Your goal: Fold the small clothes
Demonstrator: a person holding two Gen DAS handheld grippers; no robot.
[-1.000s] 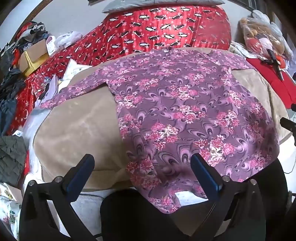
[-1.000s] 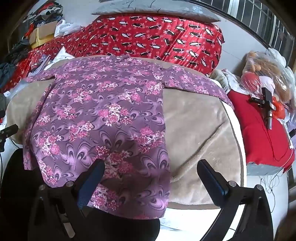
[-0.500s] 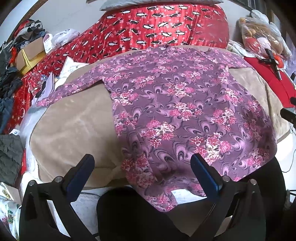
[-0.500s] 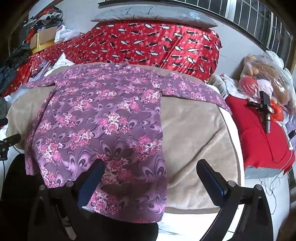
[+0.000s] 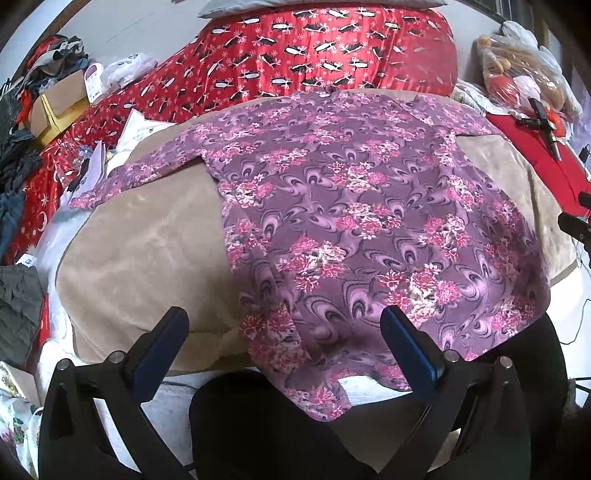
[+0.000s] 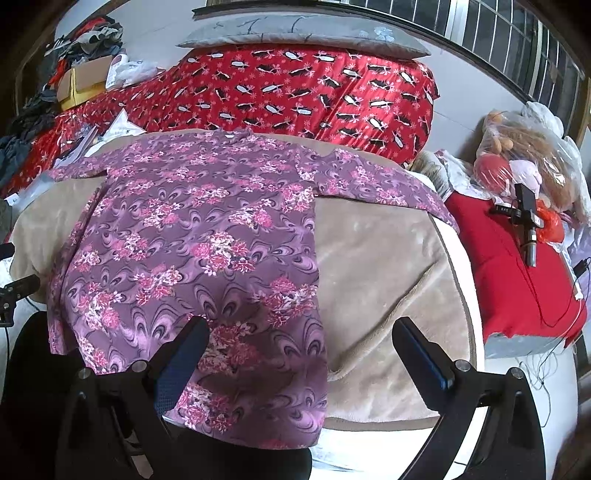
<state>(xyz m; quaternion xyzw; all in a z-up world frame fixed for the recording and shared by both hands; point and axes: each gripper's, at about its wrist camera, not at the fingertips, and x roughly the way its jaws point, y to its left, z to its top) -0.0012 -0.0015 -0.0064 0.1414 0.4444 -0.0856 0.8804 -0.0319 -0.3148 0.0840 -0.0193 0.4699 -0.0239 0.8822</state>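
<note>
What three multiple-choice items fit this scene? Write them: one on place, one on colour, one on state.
1. The floral shirt lies on:
A. a beige blanket
B. bare floor
C. a chair

2. The shirt's ground colour:
A. green
B. purple
C. white

3. The left tongs and right tongs are:
A. both shut on the shirt
B. one shut
C. both open

Key: 1 A, beige pile shows on both sides of the shirt. 2 B, purple under pink flowers. 3 C, both pairs of fingers stand wide apart, gripping nothing.

Pale wall (image 6: pixel 155 33) behind; barred window (image 6: pixel 517 40) upper right, daylight. Red patterned bedding (image 6: pixel 295 92) heaped at back, grey cushion (image 6: pixel 303 33) on top. Cardboard box (image 5: pixel 55 110) and clothes pile (image 5: pixel 14 147) left.
</note>
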